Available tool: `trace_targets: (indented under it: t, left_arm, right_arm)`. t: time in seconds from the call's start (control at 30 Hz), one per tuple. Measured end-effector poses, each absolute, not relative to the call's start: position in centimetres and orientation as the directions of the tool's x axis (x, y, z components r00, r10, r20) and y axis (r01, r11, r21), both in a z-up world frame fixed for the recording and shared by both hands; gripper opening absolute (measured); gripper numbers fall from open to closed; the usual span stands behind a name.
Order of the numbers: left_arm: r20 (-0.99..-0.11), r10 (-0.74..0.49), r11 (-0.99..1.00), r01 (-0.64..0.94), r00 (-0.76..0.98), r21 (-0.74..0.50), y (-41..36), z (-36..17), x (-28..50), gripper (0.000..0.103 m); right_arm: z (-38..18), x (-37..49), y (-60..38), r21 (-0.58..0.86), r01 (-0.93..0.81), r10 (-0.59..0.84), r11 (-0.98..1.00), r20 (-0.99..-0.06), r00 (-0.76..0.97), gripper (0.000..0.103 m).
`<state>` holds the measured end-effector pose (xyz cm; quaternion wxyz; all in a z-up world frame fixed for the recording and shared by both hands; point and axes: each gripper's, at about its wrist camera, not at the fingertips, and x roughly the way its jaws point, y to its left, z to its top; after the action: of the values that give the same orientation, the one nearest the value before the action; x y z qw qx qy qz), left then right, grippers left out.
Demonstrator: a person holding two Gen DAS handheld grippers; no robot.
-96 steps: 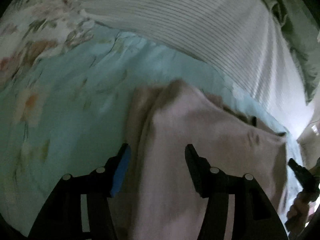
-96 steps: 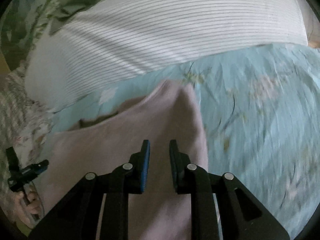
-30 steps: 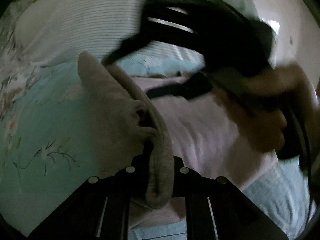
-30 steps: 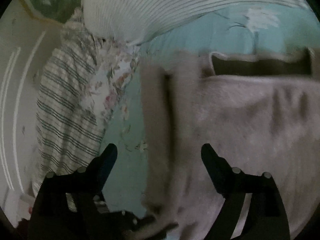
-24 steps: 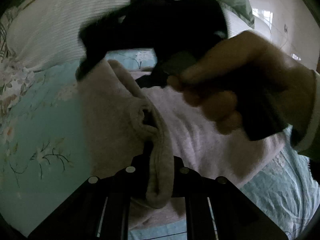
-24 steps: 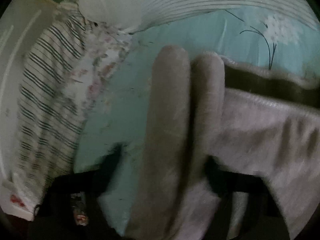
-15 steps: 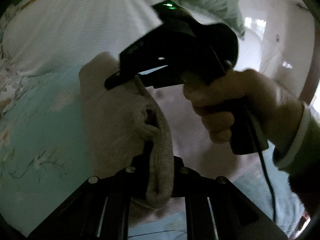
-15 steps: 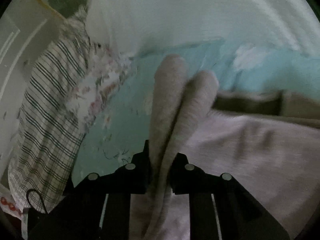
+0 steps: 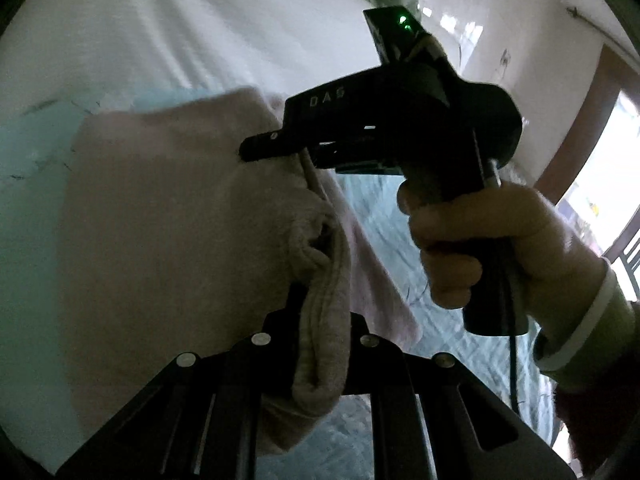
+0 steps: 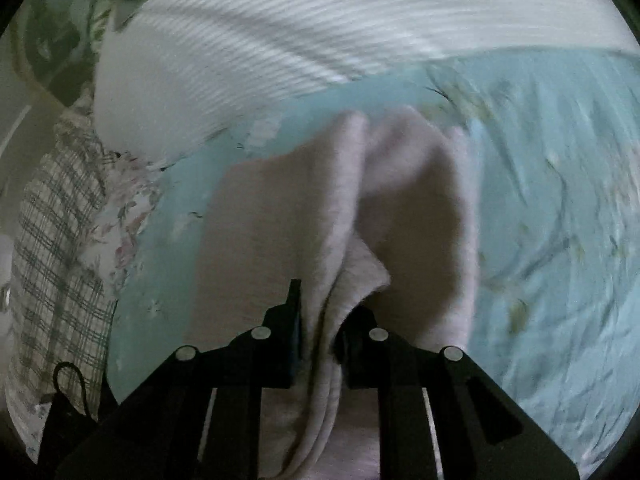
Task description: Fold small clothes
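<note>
Hanging between the two tools, the pinkish-grey garment (image 9: 168, 216) is now off the teal floral bedsheet (image 10: 560, 184) along its gripped edge, where a second ago most of it lay flat. Its right-hand edge has only just been taken: the right gripper (image 10: 320, 320) stood wide a second ago and its jaws have just been closing, and now they pinch a bunched fold of the cloth between them. The left gripper (image 9: 320, 320) is clamped nearly shut on a thick rolled hem, as it was a second back. With both corners held, a fold-over looks ready to begin, I judge.

In the left wrist view the person's hand (image 9: 480, 240) carries the right tool at about 2 o'clock, close above the cloth. A white striped pillow (image 10: 320, 28) lies at 12 o'clock in the right wrist view, a checked cloth (image 10: 56, 248) at 9 o'clock; both crowd the landing space, and blur hides finer detail.
</note>
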<state>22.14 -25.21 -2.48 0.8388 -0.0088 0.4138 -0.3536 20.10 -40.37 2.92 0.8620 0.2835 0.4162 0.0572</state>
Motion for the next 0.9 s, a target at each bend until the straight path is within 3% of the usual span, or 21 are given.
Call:
trace_targets:
  t: [0.3,0.4,0.7,0.8,0.83,0.9]
  left_arm:
    - [-0.617,-0.664,0.707,0.622,0.422,-0.335,-25.4,0.0,21.9,0.011]
    - [-0.641,-0.652,0.711,0.62,0.405,-0.332,-26.2,-1.0,22.6,0.012]
    - [-0.695,-0.633,0.715,0.602,0.342,-0.355,-26.6,-4.3,23.7,0.014]
    - [-0.697,-0.639,0.71,0.598,0.325,-0.373,-26.7,-3.9,23.5,0.018]
    - [-0.695,-0.645,0.708,0.591,0.319,-0.386,-26.3,-3.6,23.0,0.02]
    - [-0.685,-0.661,0.702,0.577,0.307,-0.418,-24.7,-3.3,22.8,0.032]
  right_arm:
    - [6.2,18.3,-40.6,0.492,0.099,0.264,0.865,-0.615,0.743,0.014]
    - [3.9,18.5,-41.3,0.47,0.174,0.224,0.866,-0.674,0.704,0.014]
    - [2.1,17.8,-42.2,0.506,0.201,0.232,0.839,-0.666,0.709,0.015]
    - [2.5,16.9,-41.8,0.483,0.219,0.2,0.848,-0.674,0.712,0.028]
    - [2.8,16.4,-41.7,0.478,0.225,0.19,0.849,-0.673,0.715,0.037]
    - [3.2,15.2,-41.4,0.488,0.222,0.188,0.844,-0.656,0.731,0.052]
